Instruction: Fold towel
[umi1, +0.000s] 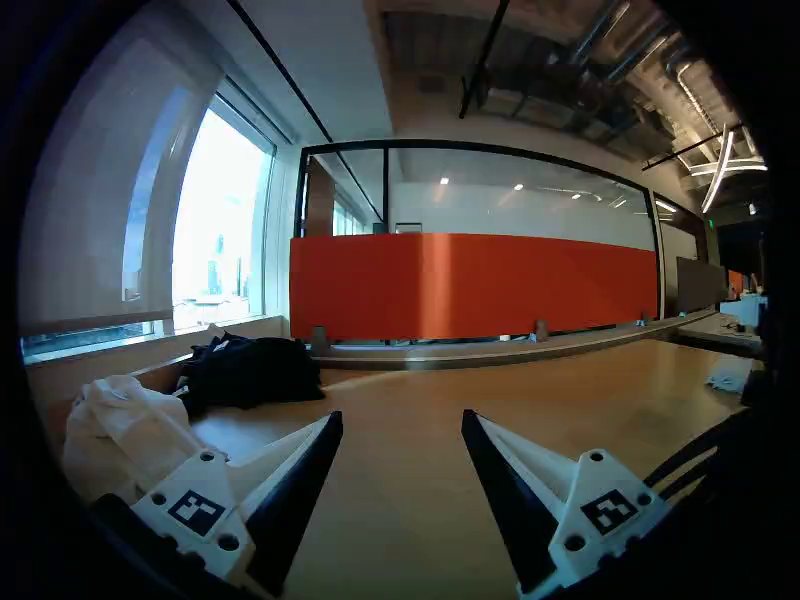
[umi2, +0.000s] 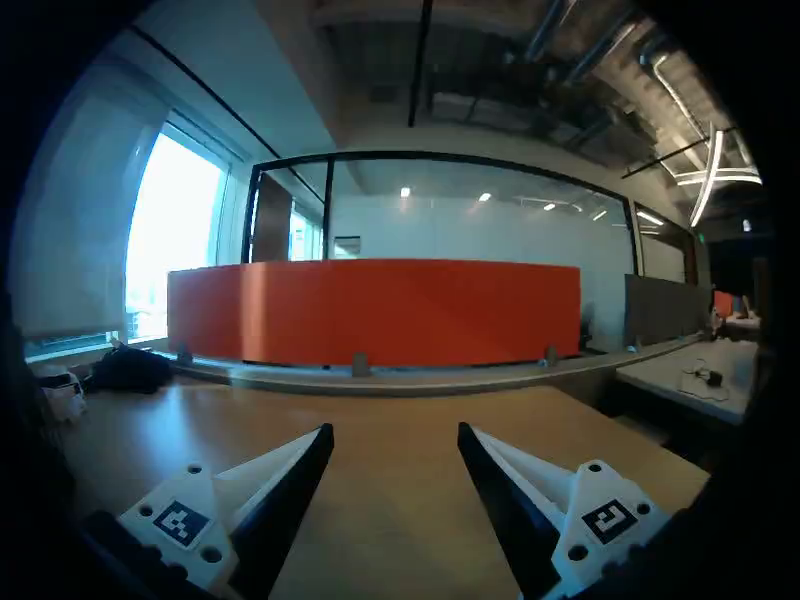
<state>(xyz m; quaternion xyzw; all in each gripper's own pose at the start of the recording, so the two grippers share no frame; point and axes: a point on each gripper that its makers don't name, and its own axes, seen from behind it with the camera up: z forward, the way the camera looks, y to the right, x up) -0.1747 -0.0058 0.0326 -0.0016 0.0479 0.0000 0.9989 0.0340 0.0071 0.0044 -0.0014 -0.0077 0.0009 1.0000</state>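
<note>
A crumpled white towel (umi1: 125, 435) lies in a heap on the wooden table (umi1: 420, 480) at the left, close to the window wall. My left gripper (umi1: 400, 420) hovers open just to its right, nothing between its fingers, its left finger near the cloth. In the right gripper view the same white cloth (umi2: 60, 392) shows small at the far left edge. My right gripper (umi2: 395, 428) is open above the bare wooden table (umi2: 400, 470), holding nothing.
A black bundle of fabric (umi1: 250, 370) sits behind the towel, also seen as the dark bundle (umi2: 130, 370) far left. An orange divider panel (umi1: 470, 285) runs along the table's back edge. A second desk (umi2: 700, 380) with small items stands at the right.
</note>
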